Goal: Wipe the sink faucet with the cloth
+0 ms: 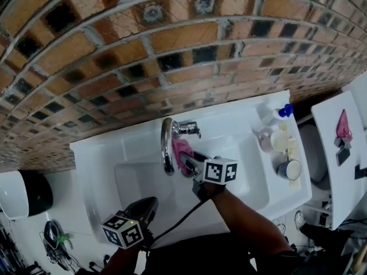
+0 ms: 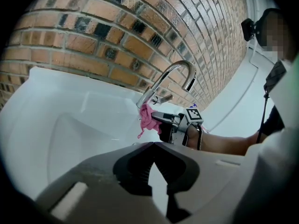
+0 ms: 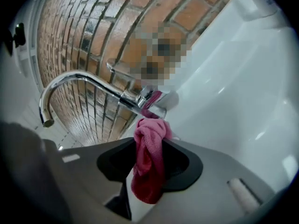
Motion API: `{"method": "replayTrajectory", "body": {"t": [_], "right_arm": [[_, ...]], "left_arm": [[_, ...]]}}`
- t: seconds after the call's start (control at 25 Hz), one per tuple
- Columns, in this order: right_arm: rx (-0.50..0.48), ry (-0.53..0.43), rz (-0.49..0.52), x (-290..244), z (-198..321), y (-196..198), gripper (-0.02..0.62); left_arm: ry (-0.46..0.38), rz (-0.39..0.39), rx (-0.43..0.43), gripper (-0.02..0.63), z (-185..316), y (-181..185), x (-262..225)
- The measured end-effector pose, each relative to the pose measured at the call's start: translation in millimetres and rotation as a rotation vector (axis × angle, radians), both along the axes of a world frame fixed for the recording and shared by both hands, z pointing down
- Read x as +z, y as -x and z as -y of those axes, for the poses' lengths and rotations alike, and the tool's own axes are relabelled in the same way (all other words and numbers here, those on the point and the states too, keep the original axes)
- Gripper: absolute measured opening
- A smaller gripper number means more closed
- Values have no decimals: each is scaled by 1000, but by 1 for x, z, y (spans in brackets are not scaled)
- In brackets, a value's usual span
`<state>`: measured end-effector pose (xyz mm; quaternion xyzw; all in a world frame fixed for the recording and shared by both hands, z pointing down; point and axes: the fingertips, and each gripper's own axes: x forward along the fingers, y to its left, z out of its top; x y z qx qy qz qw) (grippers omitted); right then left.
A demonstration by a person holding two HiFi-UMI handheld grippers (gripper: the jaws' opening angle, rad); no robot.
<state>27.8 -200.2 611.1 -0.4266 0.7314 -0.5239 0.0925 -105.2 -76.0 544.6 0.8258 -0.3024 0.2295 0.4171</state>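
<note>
A chrome faucet (image 1: 167,145) with a curved spout stands at the back of the white sink (image 1: 246,179). My right gripper (image 1: 190,160) is shut on a pink cloth (image 1: 182,152) and holds it against the faucet's lower body, just right of the spout. In the right gripper view the cloth (image 3: 149,164) hangs bunched between the jaws of the right gripper (image 3: 148,146), under the faucet (image 3: 84,83). My left gripper (image 1: 150,204) hovers over the sink's front left, apart from the faucet; in its own view the left gripper (image 2: 154,146) has its tips together and holds nothing.
A brick wall (image 1: 143,50) rises behind the sink. On the sink's right ledge stand a bottle with a blue cap (image 1: 279,114) and two cups (image 1: 276,141). A white shelf (image 1: 338,153) with a pink item is at the far right, a bin (image 1: 23,193) at the left.
</note>
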Motion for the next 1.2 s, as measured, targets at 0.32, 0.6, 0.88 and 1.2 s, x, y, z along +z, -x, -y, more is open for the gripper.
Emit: {"method": "replayTrajectory", "body": {"t": [0.32, 0.6, 0.88, 1.2], "right_arm": [[11, -137, -19, -50, 32, 3, 156], [33, -251, 23, -89, 32, -1, 160], [19, -378, 90, -138, 32, -5, 160], [-18, -443, 216, -174, 33, -8, 160]], "left_arm": [[-3, 1, -5, 6, 4, 1, -1], [-17, -12, -11, 6, 5, -2, -7], [-34, -32, -12, 6, 0, -3, -14], [-65, -49, -37, 6, -10, 5, -26]]}}
